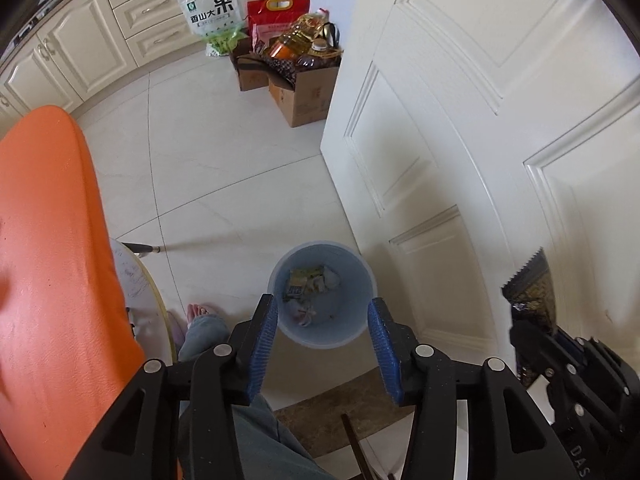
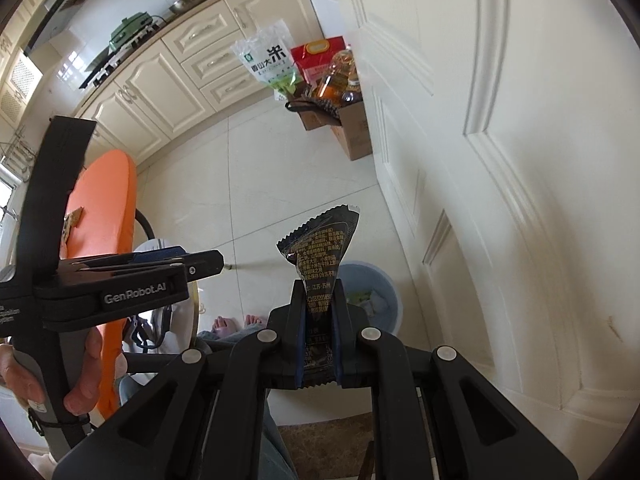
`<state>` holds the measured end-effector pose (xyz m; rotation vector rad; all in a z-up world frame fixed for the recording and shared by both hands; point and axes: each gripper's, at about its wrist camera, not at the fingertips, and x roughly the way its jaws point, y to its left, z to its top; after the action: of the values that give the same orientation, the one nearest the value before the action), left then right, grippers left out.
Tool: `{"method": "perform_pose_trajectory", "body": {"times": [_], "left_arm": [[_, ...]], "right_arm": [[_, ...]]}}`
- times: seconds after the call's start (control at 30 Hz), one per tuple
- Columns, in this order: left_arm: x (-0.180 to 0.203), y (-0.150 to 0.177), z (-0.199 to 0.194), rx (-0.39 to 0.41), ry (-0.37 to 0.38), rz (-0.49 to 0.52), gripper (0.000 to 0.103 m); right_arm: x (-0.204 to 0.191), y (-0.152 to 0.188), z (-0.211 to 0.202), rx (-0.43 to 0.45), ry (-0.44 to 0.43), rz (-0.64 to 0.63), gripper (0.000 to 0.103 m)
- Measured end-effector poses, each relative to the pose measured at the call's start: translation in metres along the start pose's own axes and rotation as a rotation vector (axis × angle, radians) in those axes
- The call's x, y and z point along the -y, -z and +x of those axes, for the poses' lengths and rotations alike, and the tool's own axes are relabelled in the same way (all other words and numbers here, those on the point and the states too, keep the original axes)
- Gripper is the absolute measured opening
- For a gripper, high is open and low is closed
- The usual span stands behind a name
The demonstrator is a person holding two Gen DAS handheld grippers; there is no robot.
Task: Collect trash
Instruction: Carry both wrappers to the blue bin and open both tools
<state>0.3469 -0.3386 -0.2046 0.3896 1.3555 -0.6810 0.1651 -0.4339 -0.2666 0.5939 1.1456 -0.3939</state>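
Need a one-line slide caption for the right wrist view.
Right gripper shut on a dark snack wrapper, above the blue trash bin beside a white door.

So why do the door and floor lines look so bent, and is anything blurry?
Both views are fisheye: the door panels and floor seams bow. Left wrist view: the orange cushion is smeared at the edge. Right wrist view: the wrapper is sharp, the door soft and washed out.
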Motion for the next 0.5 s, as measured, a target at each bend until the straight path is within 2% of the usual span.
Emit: {"method": "perform_pose_trajectory", "body": {"times": [0.2, 0.27, 0.33, 0.4, 0.5], "left_arm": [[-0.007, 0.007, -0.003, 0.016, -0.037, 0.015, 0.048], [-0.009, 0.009, -0.003, 0.018, -0.038, 0.006, 0.048], [-0.011, 0.016, -0.006, 0.021, -0.042, 0.002, 0.048], [-0.012, 0.02, -0.006, 0.021, -0.039, 0.0, 0.048], [-0.012, 0.029, -0.013, 0.018, -0.034, 0.003, 0.048]], "right_arm": [[-0.011, -0.005, 0.007, -0.027, -0.01, 0.012, 0.016], [-0.011, -0.005, 0.005, -0.034, -0.016, 0.022, 0.025], [-0.013, -0.006, 0.001, -0.024, -0.024, 0.034, 0.055], [-0.017, -0.005, -0.008, 0.017, -0.012, 0.027, 0.059], [-0.022, -0.005, -0.015, 0.024, -0.003, 0.016, 0.059]]}}
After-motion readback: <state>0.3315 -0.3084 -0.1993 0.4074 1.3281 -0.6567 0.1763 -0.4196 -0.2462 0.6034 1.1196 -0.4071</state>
